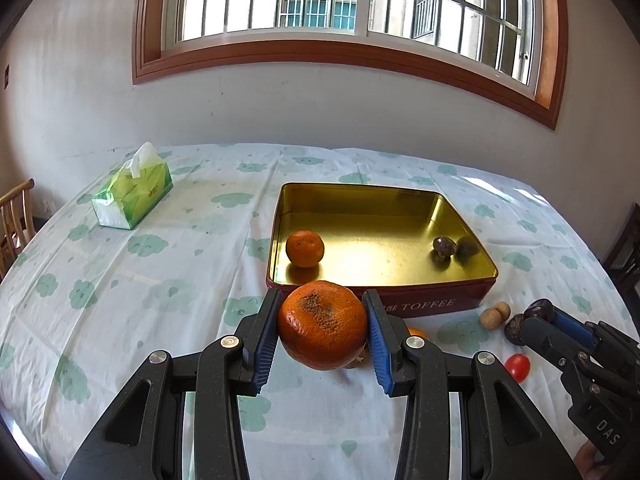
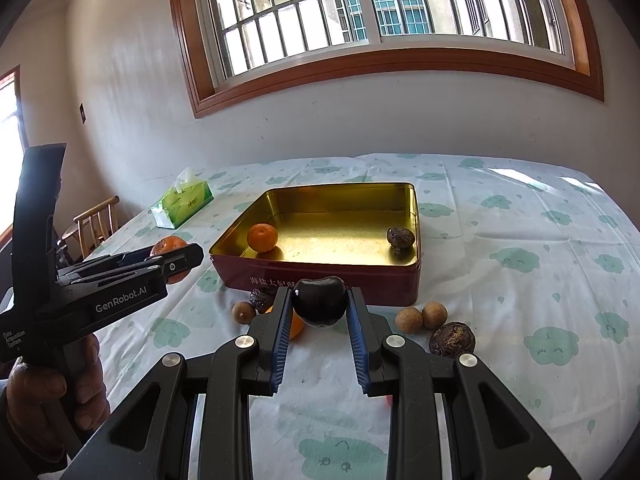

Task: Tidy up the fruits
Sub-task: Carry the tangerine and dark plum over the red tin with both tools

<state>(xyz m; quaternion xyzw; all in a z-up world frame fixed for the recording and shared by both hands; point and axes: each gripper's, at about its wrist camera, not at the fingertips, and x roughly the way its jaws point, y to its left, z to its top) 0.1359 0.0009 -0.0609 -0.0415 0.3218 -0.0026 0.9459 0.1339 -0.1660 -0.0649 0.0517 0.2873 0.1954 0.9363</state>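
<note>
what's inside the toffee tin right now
Inside the toffee tin sit a small orange near its left wall and a dark wrinkled fruit by its right wall. The rest of the gold floor is bare. The floor strip just behind the near wall is hidden.

We see the left gripper (image 1: 323,322) and right gripper (image 2: 319,309) as black plastic frames with ribbed blue pads (image 1: 266,346), silver screws and white "GenRobot.AI" lettering.
</note>
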